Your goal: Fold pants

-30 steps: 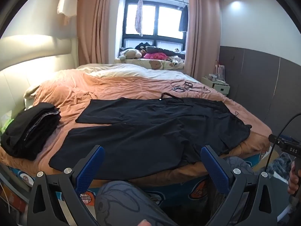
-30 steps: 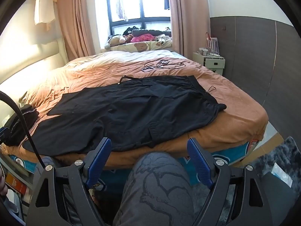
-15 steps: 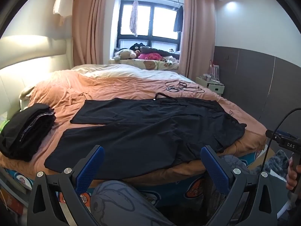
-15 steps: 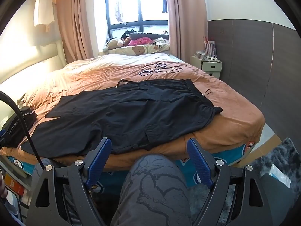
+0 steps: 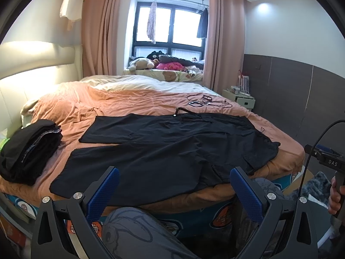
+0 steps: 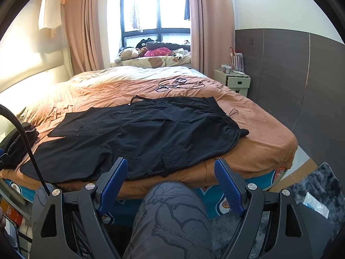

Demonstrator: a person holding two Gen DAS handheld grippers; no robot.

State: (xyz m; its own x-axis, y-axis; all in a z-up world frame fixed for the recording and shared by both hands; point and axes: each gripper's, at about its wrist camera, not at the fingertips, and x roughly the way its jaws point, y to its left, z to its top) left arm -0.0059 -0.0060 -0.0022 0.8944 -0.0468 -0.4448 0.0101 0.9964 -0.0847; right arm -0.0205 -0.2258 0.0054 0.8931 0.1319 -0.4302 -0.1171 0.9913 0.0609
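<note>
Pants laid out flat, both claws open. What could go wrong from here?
1. The black pants overhang the near edge of the orange-sheeted bed; a one-sided tug may drag them off.
2. The left claw and right claw hover apart from the cloth; thin fabric may make them pinch the sheet too.
3. The stack of folded dark clothes sits near the leg ends and could get knocked.

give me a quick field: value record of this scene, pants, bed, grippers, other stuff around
task item: black pants spread flat on the bed, unfolded, legs toward the headboard side
surface: bed with orange cover
left hand-held gripper: open, empty, short of the bed edge
right hand-held gripper: open, empty, short of the bed edge
other clothes: dark folded stack beside the pant legs
clutter: cables on the far part of the bed
person: knee below the grippers
</note>
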